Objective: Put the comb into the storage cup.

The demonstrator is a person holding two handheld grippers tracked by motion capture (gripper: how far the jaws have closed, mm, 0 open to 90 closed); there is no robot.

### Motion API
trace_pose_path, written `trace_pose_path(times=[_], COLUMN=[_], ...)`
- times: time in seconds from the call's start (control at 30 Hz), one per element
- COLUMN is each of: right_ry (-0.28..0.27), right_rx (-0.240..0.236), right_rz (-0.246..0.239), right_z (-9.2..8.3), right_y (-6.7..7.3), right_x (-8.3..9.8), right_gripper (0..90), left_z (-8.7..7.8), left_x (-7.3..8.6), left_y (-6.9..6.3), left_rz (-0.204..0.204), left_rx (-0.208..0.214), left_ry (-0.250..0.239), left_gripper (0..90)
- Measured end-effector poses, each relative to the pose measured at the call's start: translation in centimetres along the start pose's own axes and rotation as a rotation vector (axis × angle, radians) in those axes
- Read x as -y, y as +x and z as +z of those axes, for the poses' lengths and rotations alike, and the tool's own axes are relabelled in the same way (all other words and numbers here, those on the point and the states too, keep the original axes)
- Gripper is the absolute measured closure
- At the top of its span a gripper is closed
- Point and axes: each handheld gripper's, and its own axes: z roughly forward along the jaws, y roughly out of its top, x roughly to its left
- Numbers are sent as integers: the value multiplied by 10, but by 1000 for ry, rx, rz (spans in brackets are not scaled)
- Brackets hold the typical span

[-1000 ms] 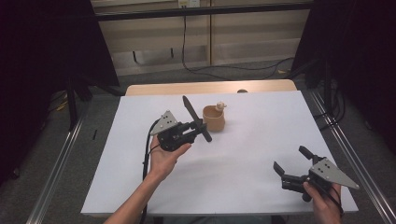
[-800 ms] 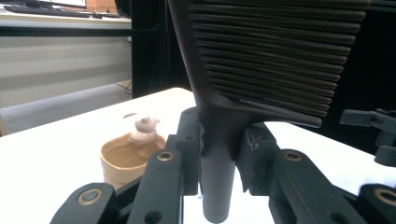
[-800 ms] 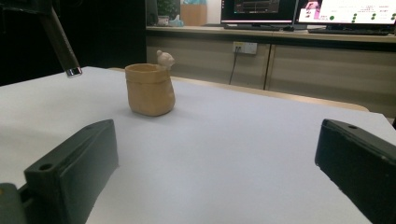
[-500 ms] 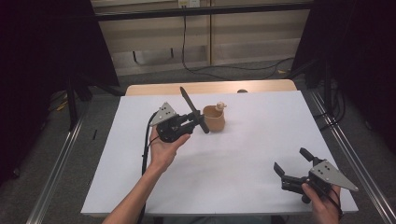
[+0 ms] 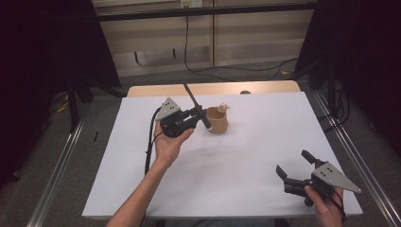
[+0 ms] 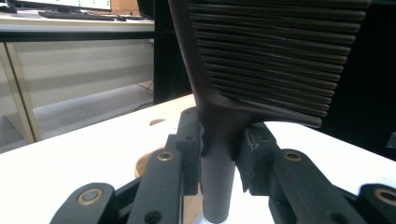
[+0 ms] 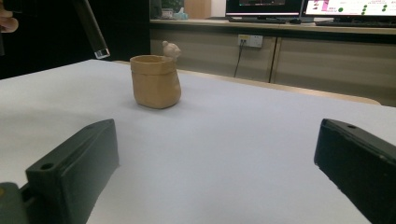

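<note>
We had the left gripper (image 5: 197, 118) clamped on the black comb (image 6: 266, 60), both pads pressed against the neck where the handle meets the toothed part. Looking along those jaws, the ribbed teeth rose above them and the round handle ran down between them, out past the pads on the near side. From above, the comb stood tilted across the jaws, its upper end pointing away over the table (image 5: 265, 156), its lower end hanging just beside the rim of the tan cup (image 5: 217, 120). That cup, with a small figure on its rim, sat right ahead of the left jaws. Our right gripper (image 5: 294, 166) sat low over the table, jaws spread wide with nothing between them, the cup well ahead of the gap.
</note>
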Motion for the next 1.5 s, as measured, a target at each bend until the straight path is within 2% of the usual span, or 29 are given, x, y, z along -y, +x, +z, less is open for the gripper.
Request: trace_pose_path(times=[0.07, 0.2, 0.3, 0.33, 0.43, 0.67, 0.87, 0.9, 0.97, 1.03, 1.13, 1.5], right_ry=[-3, -6, -13, -12, -13, -7, -5, -5, -5, -5, -4, -1], right_rx=[-2, -9, -14, -14, -16, -24, -27, -27, -27, -25, -23, -41], right_rz=[-1, 0, 3, 5, 2, -3, -5, -5, -7, -7, -4, -15], right_z=[0, 0, -1, -1, -1, -1, -1, -1, -1, -1, -1, 0], right_y=[0, 0, 0, 0, 0, 1, 1, 1, 1, 1, 1, 2], right_x=[0, 0, -1, -1, -1, -1, -1, -1, -1, -1, -1, 0], right_gripper=[0, 0, 0, 0, 0, 0, 0, 0, 0, 0, 0, 0], left_z=[2, 5, 8, 9, 12, 22, 31, 33, 35, 39, 43, 52], left_x=[-3, -8, -10, -11, -16, -22, -18, -17, -15, -12, -8, -2], left_y=[0, 2, 6, 7, 10, 17, 23, 26, 27, 29, 32, 28], left_rz=[13, 13, -7, -15, -6, 5, 16, 36, 26, 40, 30, 40], left_rx=[-5, -6, -5, -10, -32, -53, -67, -74, -69, -82, -78, -64], left_ry=[3, -8, -21, -24, -25, -24, -20, -18, -21, -12, -1, 22], left_gripper=[725, 725, 725, 725, 725, 726, 725, 725, 725, 726, 726, 725])
